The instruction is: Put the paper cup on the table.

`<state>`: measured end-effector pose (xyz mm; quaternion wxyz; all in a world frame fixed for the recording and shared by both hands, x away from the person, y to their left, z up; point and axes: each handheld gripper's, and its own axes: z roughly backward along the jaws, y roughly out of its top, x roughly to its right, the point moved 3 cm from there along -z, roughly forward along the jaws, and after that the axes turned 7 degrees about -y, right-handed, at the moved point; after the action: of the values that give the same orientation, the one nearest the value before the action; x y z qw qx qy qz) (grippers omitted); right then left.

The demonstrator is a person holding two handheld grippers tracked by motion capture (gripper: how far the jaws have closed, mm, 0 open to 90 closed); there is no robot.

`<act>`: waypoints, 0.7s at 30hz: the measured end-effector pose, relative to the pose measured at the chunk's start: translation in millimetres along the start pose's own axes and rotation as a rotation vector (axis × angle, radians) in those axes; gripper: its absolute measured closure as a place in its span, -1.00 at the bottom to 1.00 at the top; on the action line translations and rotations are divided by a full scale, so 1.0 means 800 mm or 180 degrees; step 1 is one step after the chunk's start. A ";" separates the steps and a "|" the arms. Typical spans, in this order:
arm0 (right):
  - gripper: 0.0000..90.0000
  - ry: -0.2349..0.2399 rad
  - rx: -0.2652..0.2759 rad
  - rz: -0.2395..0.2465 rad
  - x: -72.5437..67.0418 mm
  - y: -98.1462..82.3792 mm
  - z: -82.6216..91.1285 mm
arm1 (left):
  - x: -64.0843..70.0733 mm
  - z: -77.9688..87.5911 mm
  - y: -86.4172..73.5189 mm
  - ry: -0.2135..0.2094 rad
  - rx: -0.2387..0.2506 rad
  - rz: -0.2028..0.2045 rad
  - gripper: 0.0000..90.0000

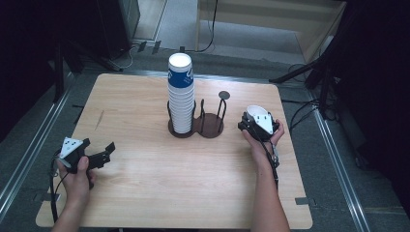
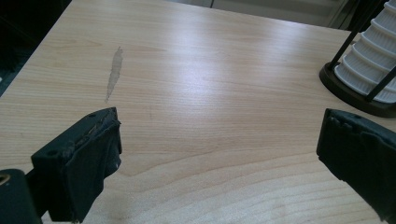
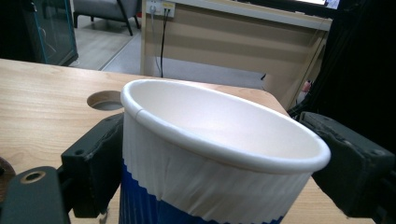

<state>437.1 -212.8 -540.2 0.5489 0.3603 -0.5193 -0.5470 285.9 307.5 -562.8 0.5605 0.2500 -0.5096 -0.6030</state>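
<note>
So the paper cup (image 3: 219, 154) is sitting right between the jaws of the right gripper (image 1: 258, 122), mouth up, over the right side of the surface (image 1: 159, 193) just past the dark cup holder (image 1: 196, 126) with its tall cup stack (image 1: 181, 94). Both jaws are pinching its sides just under the rim. The left gripper (image 2: 219, 154) is over at the near-left corner, jaws spread wide with only bare wood between them.

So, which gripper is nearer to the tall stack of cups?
The right gripper: it holds a cup just right of the stack of cups. The left gripper rests farther away near the table's left edge.
</note>
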 end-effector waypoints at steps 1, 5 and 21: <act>-0.74 -0.0007 -0.0008 0.0023 0.000 -0.001 -0.001 | 0.000 0.000 0.000 -0.0003 -0.0002 -0.0008 -0.98; -0.74 -0.0011 -0.0025 0.0070 -0.001 -0.003 -0.001 | 0.000 0.000 0.000 -0.0002 -0.0001 -0.0017 -0.98; -0.74 0.0096 -0.0140 0.0006 0.002 -0.004 0.008 | 0.001 0.001 0.000 0.0007 -0.0003 -0.0043 -0.98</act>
<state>430.0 -213.7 -541.4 0.5650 0.3559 -0.4991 -0.5523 285.3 307.1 -562.5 0.5571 0.2539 -0.5070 -0.6067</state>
